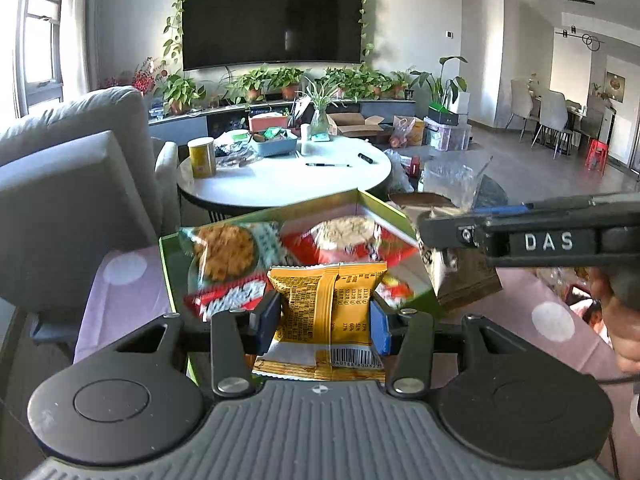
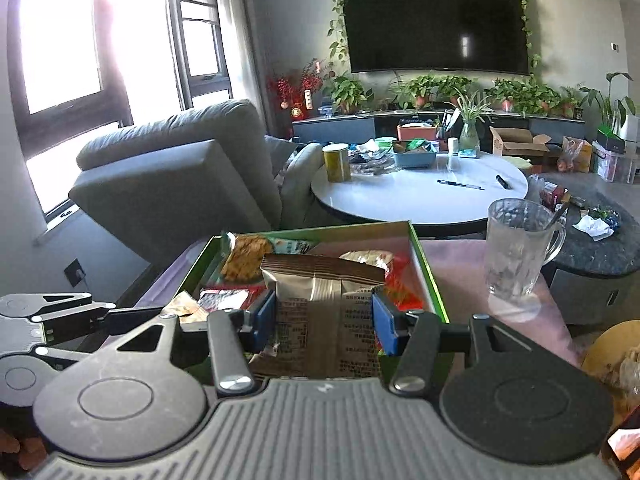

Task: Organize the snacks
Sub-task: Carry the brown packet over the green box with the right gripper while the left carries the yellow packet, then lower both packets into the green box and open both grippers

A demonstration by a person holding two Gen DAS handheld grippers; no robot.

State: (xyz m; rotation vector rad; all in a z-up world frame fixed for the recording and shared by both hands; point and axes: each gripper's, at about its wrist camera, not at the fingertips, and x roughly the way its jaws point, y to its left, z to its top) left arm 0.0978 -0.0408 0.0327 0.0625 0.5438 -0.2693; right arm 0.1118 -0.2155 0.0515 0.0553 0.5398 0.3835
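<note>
My left gripper (image 1: 325, 318) is shut on a yellow snack packet (image 1: 328, 308), held upright just above the near side of a green box (image 1: 170, 272). Inside the box lie a cookie packet (image 1: 226, 254), a red packet (image 1: 348, 240) and others. In the left wrist view my right gripper (image 1: 452, 236) enters from the right with a brown packet (image 1: 464, 284) over the box's right wall. My right gripper (image 2: 325, 316) is shut on that brown snack packet (image 2: 324, 304), above the green box (image 2: 424, 264). The left gripper (image 2: 120, 314) shows at the left edge of the right wrist view.
A glass mug (image 2: 516, 248) stands on the pink spotted cloth (image 2: 460, 276) right of the box. Beyond it are a round white table (image 2: 420, 196) with a yellow can (image 2: 337, 162), and a dark low table (image 2: 600, 248). A grey sofa (image 1: 68, 184) stands to the left.
</note>
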